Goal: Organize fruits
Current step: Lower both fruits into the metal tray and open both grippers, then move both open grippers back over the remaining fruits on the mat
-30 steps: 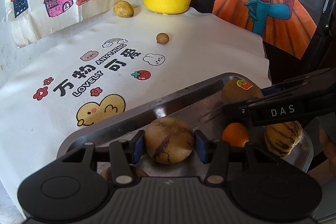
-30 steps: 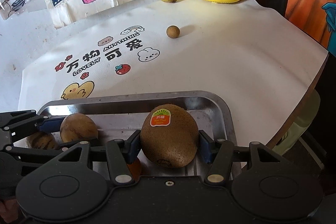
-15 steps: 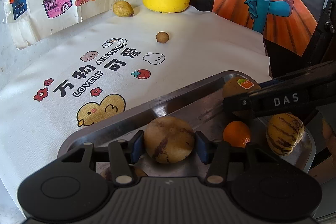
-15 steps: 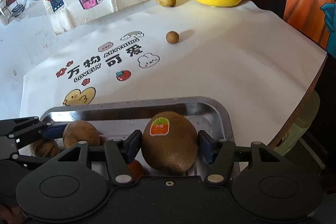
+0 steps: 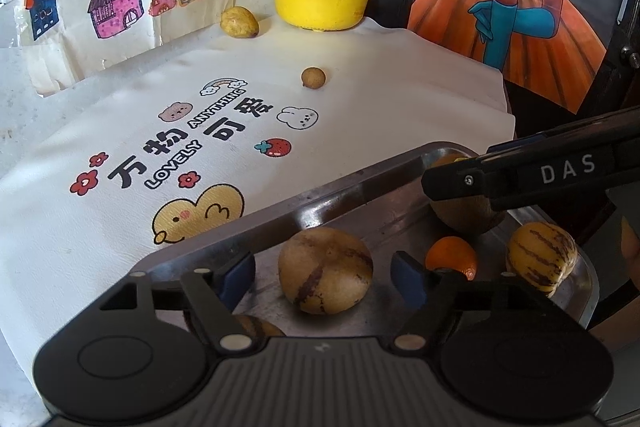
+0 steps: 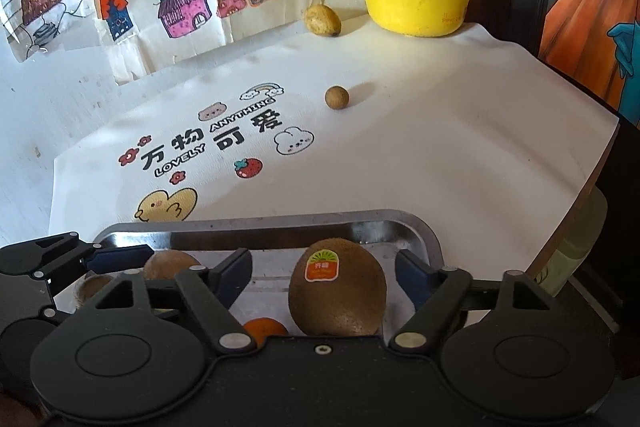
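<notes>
While the jaws of the left gripper are opening, a brown striped melon lies between them on the metal tray, with a gap to each blue pad. The right gripper is also opening its jaws, and the kiwi with an orange sticker sits free between them in the same tray. In the left wrist view the right gripper's black finger crosses in front of the kiwi and hides its top. Near it in the tray are a small orange and a yellow striped melon. Farther on the white tabletop cloth a small round brown fruit lies alone, well apart from the tray. At the back, a yellowish fruit rests just beside a yellow bowl, which holds another fruit and a white jar.
</notes>
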Demonstrator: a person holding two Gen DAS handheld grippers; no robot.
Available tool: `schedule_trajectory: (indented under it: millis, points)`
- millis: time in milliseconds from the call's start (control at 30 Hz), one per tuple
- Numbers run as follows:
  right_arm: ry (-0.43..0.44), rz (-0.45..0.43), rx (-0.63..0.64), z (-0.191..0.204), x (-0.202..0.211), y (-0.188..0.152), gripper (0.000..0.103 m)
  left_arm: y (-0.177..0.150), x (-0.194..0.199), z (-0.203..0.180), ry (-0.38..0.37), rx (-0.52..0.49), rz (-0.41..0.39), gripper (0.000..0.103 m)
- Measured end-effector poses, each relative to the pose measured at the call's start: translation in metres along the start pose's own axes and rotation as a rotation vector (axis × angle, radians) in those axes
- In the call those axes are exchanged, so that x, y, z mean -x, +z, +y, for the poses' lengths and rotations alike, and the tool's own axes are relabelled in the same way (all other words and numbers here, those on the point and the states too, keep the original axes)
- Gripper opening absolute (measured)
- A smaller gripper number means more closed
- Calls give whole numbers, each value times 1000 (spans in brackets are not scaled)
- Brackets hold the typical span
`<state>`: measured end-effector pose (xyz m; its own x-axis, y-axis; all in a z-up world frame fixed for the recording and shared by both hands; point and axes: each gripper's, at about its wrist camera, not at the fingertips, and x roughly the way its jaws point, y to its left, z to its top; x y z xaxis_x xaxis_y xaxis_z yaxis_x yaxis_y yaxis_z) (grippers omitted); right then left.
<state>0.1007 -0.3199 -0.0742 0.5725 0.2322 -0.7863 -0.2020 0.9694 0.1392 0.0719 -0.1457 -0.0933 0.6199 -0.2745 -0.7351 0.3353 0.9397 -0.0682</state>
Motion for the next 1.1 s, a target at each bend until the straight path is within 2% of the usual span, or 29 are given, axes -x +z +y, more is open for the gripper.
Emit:
schedule_trajectory:
  millis: [100,233,400,567,1100]
  points:
    - [3,-12,-7,1,4,1,84,1,2,0,6,3,-6,87]
    - [10,-36,-14,4,13,4,94,2,6,1,13,5,-22,92]
    - [15,-66,-11,9,25,8,98,3,13,1,21,9,-40,100]
    - [18,-95,-8,14,38,10,102,5,20,1,17,15,-55,102]
    - [27,-199,18,38,94,18,102,11,59,6,29,47,-141,102]
